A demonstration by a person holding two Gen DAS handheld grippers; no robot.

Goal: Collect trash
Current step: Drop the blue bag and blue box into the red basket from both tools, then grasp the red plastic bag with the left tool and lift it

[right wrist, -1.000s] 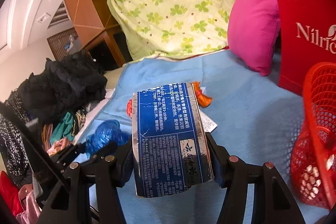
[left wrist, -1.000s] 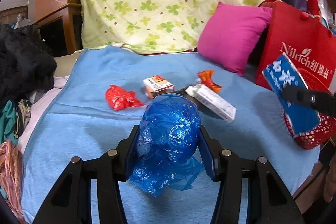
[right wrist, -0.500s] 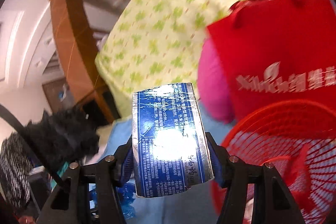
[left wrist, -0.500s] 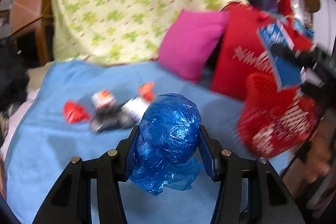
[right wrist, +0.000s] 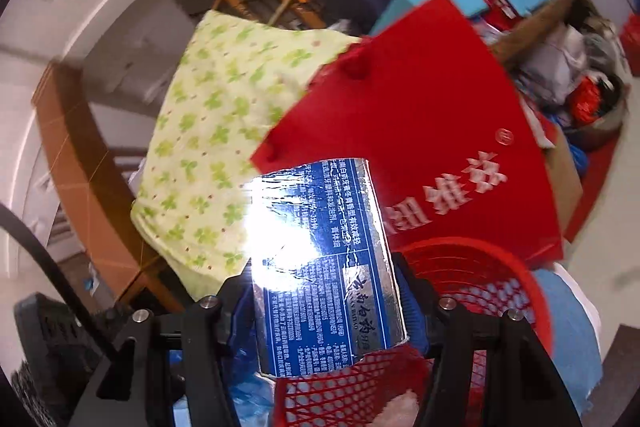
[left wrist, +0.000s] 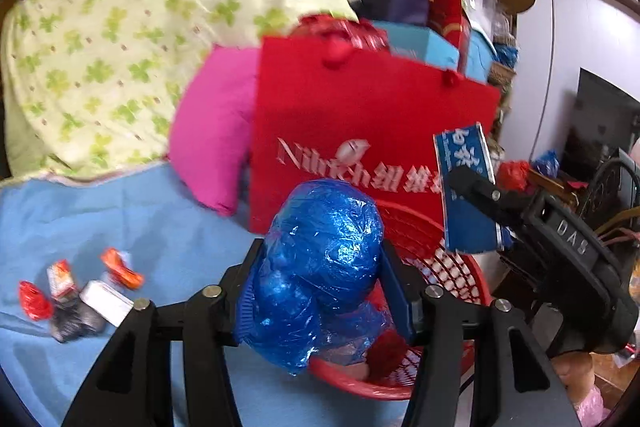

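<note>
**Technician A:** Report the scene, largest item first.

**Technician B:** A light blue bed cover fills the lower left of the left wrist view. A yellow-green clover-print quilt is heaped in the upper left. Right of it, at centre, stands a red non-woven shopping bag with white lettering; a magenta cushion leans against the bag's left edge. A red plastic mesh basket sits below the bag, at lower centre-right.

**Technician A:** State of the left gripper?

**Technician B:** The left gripper grasps a crumpled blue plastic bag at lower centre. Both pads press on its sides. The jaws have just been widening slightly, with the bag between them. The bag hangs over the near left part of the basket rim.

**Technician A:** And the right gripper?

**Technician B:** The right gripper grasps a flattened blue and silver foil carton with white print, upright, at lower centre of the right wrist view. Its jaws have likewise just been widening, carton between them. The carton's lower edge is above the basket. In the left wrist view the same carton appears at centre-right, in front of the red bag.

**Technician A:** Remaining trash?

**Technician B:** A cluster of small wrappers and boxes lies on the cover at lower left, well apart from the basket. Detail is blurred.
</note>
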